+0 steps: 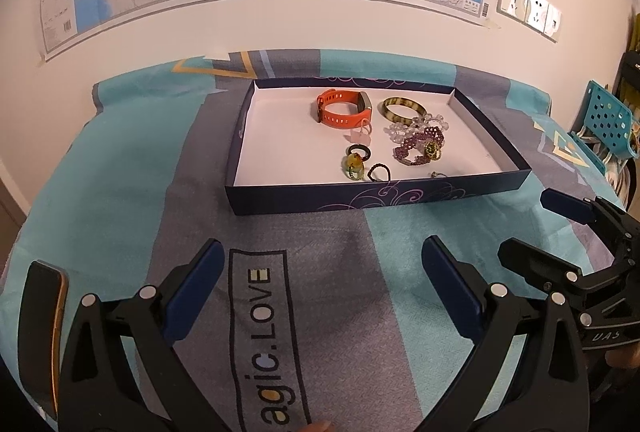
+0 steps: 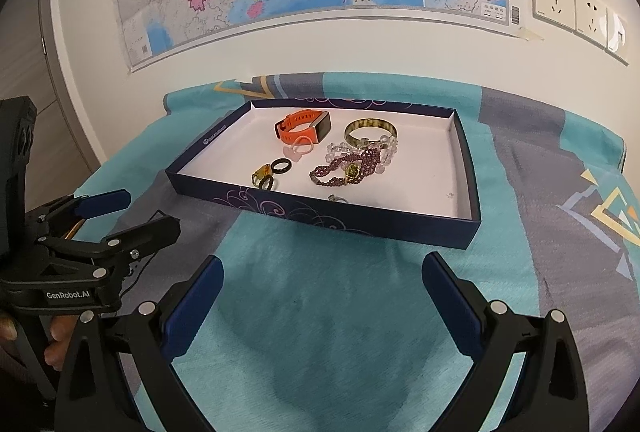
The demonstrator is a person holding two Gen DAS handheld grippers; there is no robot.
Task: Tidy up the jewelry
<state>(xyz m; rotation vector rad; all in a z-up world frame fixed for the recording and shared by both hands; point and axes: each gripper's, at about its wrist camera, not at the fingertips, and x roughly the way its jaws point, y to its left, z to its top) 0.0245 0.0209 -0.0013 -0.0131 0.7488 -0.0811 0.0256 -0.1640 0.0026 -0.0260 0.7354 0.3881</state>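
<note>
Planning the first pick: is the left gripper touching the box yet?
Apart. The left wrist view shows bare cloth between the open left gripper and the box.

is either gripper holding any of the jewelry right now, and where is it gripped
Nothing is held. The left gripper and right gripper are both open and empty above the cloth, short of the tray where the jewelry lies.

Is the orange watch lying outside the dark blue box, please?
No, the orange watch lies inside the box, near its far wall.
</note>
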